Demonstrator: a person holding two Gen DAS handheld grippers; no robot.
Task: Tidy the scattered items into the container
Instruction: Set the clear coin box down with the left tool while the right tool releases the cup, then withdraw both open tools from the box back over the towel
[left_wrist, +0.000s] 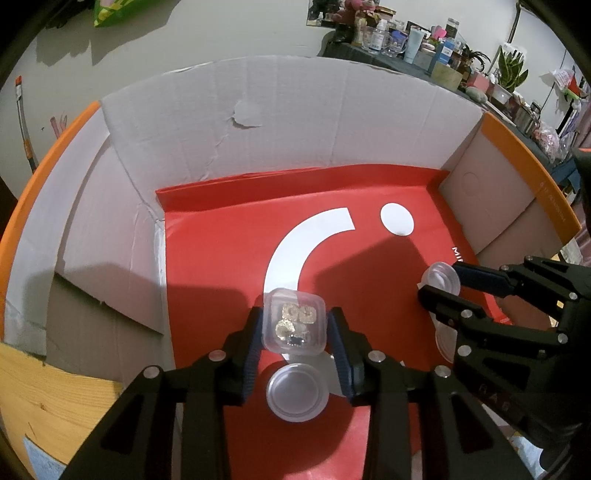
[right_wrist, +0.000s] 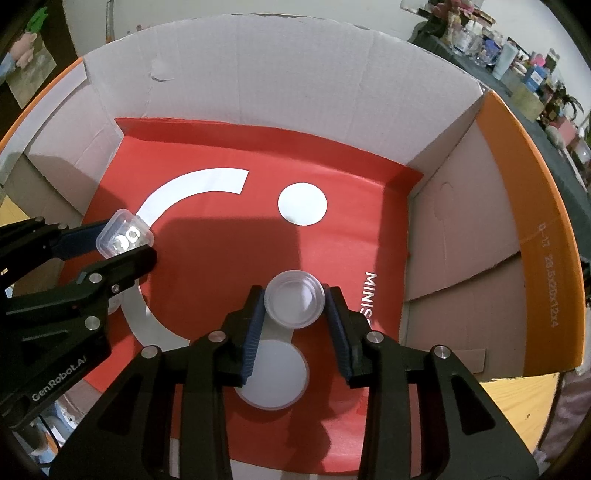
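Left wrist: gripper (left_wrist: 295, 325) around square box (left_wrist: 294, 321) (barely apart).

Wooden table (left_wrist: 44, 398) carries cardboard box (left_wrist: 295, 110), red-lined.

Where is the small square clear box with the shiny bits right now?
Between the left gripper's fingers, the square clear box sits over the cardboard box's red liner, left of the right gripper's round dish.

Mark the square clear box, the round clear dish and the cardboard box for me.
square clear box (left_wrist: 294, 321), left wrist view, on its lid
round clear dish (right_wrist: 295, 298), right wrist view, on its centre
cardboard box (right_wrist: 258, 74), right wrist view, on its far wall
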